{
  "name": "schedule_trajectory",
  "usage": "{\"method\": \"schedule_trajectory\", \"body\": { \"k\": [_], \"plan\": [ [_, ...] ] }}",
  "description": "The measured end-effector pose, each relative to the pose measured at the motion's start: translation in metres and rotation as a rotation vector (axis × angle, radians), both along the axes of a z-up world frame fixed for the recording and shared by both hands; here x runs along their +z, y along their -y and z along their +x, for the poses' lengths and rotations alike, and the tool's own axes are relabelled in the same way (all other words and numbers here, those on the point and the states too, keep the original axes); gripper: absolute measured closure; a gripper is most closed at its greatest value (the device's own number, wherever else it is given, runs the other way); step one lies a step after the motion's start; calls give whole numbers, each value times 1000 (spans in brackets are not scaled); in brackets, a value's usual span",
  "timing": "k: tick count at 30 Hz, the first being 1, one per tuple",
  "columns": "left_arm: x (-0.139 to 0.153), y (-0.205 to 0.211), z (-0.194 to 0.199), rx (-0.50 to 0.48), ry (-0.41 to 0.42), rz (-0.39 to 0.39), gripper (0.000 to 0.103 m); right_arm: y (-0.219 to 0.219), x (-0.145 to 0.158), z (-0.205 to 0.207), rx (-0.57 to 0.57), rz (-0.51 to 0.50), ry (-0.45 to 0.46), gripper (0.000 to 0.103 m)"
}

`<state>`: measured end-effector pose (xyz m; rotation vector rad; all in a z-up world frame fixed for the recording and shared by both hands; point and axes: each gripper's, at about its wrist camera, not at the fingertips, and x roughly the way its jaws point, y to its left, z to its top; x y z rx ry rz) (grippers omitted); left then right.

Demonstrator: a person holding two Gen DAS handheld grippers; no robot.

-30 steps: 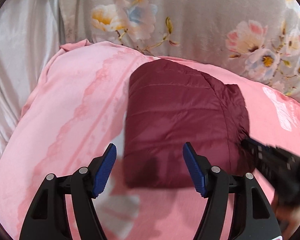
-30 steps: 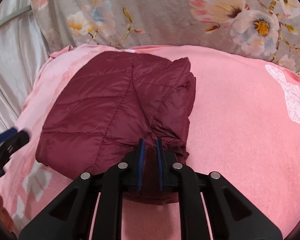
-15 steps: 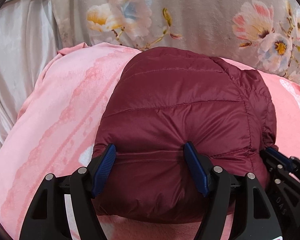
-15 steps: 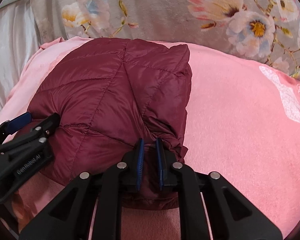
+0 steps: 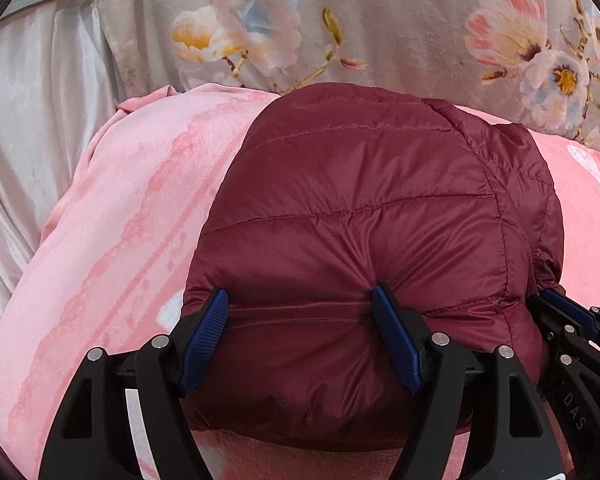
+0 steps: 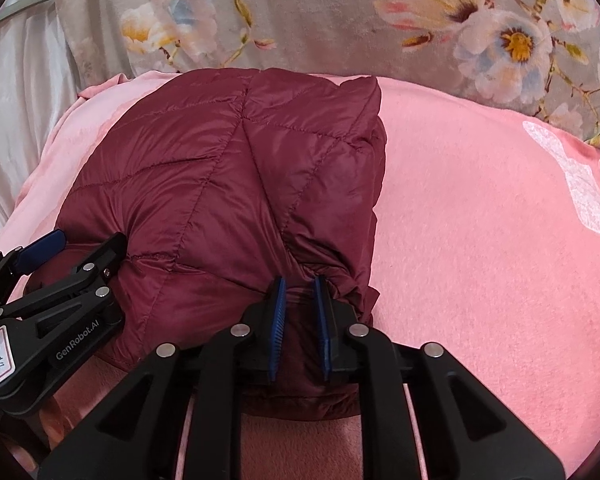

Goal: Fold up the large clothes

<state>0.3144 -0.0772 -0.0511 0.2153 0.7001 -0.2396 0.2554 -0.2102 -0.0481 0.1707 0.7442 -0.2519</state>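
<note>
Right fingers (image 6: pixel 278 320) pinch jacket (image 6: pixel 220 184) near edge; blanket (image 6: pixel 480 240) rightward bare.

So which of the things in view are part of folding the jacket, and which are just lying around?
Part of the job:
- maroon puffer jacket, folded into a bundle
- left gripper, jaws wide, pressing into the jacket, just been opening
- right gripper, pinching the jacket's near edge
- pink blanket underneath, the folding surface

Just lying about:
- floral cover behind
- pale satin sheet at left
</note>
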Motion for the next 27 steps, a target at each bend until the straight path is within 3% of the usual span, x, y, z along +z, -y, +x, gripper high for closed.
{"method": "schedule_trajectory", "body": {
  "k": [9, 16, 18, 19, 20, 22, 27],
  "plan": [
    [-2, 3, 0, 3, -2, 16, 31, -5, -1, 3, -3, -33, -20, 89],
    [0, 2, 0, 3, 6, 13, 31, 3, 1, -4, -2, 24, 17, 87],
    [3, -2, -4, 5, 18, -3, 29, 5, 7, -19, -10, 69, 65, 68],
    [4, -5, -9, 9, 23, -7, 28, 4, 11, -32, -24, 82, 97, 41],
    [6, -8, -15, 11, 29, -11, 23, 1, 15, -44, -40, 70, 122, 23],
    [11, -16, -35, 5, 51, -13, 16, -10, 19, -68, -39, 15, 146, 16],
    [10, -32, -89, -40, 28, -8, 15, -29, 17, -120, -35, -48, 133, 8]
  ]
}}
